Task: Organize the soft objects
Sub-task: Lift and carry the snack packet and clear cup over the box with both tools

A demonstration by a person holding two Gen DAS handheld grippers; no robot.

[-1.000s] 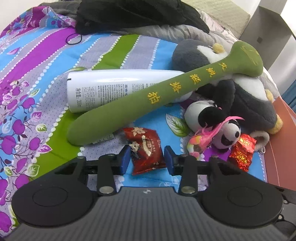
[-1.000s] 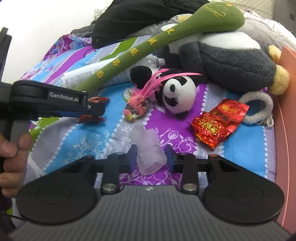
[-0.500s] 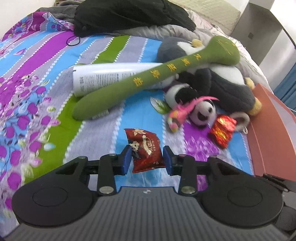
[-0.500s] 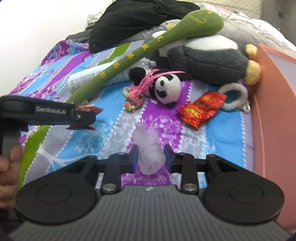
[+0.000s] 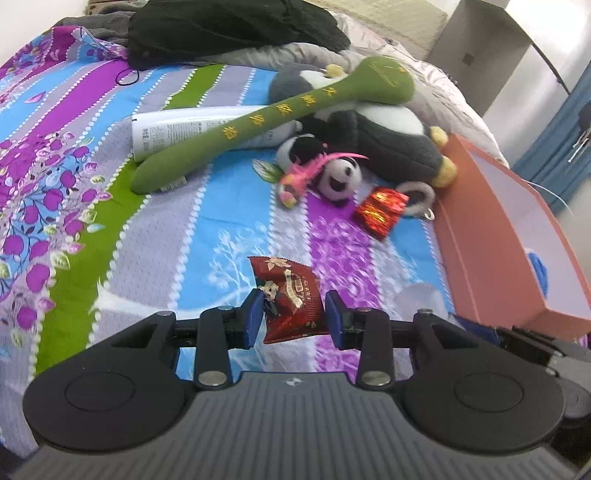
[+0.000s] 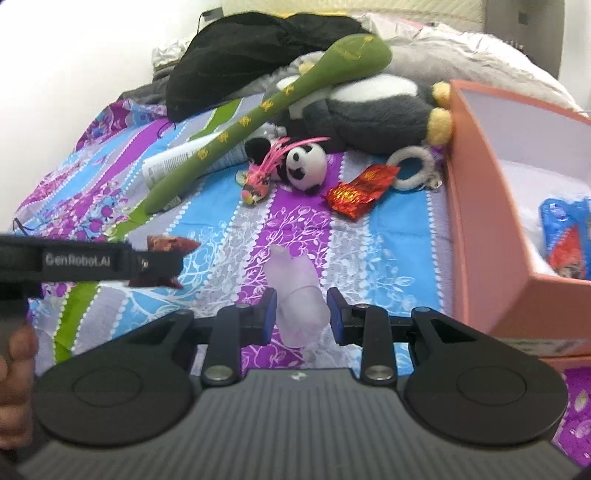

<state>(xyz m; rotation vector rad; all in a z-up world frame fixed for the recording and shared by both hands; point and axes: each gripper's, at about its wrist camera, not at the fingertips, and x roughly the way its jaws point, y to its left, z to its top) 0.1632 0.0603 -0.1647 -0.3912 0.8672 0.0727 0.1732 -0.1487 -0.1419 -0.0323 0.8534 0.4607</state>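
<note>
My left gripper [image 5: 291,317] is shut on a dark red snack packet [image 5: 288,295] and holds it above the bedspread; it shows from the side in the right wrist view [image 6: 162,258]. My right gripper [image 6: 300,315] is shut on a soft translucent pinkish piece [image 6: 297,295]. Ahead lie a long green plush stick [image 5: 266,122], a small panda toy [image 5: 338,173], a pink feathered toy [image 5: 295,181], a large grey plush [image 5: 376,129] and a shiny red packet [image 5: 382,206]. An orange box [image 6: 476,206] stands at the right.
A white bottle [image 5: 184,129] lies under the green stick. A fluffy ring keychain [image 6: 410,166] lies by the box. Black and grey clothing [image 5: 229,26] is piled at the far end. The box holds colourful packets [image 6: 565,236]. A grey cabinet [image 5: 480,48] stands beyond.
Both grippers have drawn back from the toy pile and shifted right toward the orange box, each still holding its item.
</note>
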